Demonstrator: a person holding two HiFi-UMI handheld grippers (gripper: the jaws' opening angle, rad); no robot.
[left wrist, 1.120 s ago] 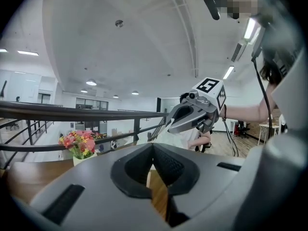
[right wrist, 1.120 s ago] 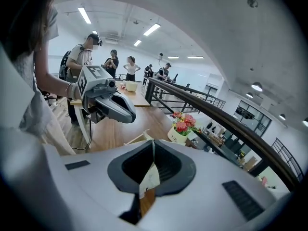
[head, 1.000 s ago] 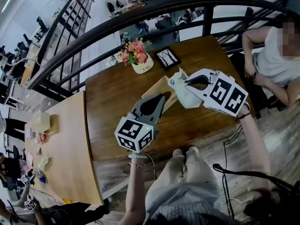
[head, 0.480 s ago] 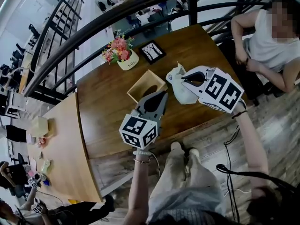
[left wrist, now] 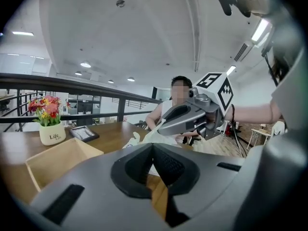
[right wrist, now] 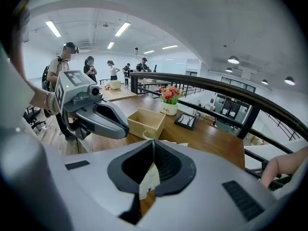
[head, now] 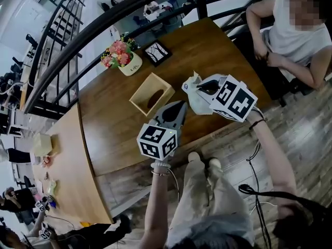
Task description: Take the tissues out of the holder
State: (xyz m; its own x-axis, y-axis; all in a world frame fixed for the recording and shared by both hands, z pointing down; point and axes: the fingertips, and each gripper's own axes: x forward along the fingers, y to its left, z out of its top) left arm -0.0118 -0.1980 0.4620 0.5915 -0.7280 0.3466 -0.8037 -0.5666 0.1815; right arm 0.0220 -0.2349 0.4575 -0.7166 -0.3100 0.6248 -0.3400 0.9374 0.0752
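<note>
The wooden tissue holder (head: 150, 93) stands open-topped on the brown table (head: 114, 134); its inside looks empty. It also shows in the left gripper view as the holder (left wrist: 53, 159) and in the right gripper view as the holder (right wrist: 144, 121). My right gripper (head: 188, 88) is shut on the white tissue pack (head: 199, 102), held above the table right of the holder. A white piece of the tissue pack (right wrist: 150, 179) hangs between the closed jaws of my right gripper (right wrist: 153, 154). My left gripper (head: 181, 106) hovers between holder and pack, shut and empty.
A flower pot (head: 122, 60) and a framed picture (head: 156, 52) stand at the table's far side, with a black railing (head: 78, 40) behind. A person (head: 301, 30) sits off the table's right end. The table's near edge runs just under my grippers.
The right gripper has carried the tissue pack off to the right, away from the holder. The left gripper has come off the holder, which now stands fully uncovered.
</note>
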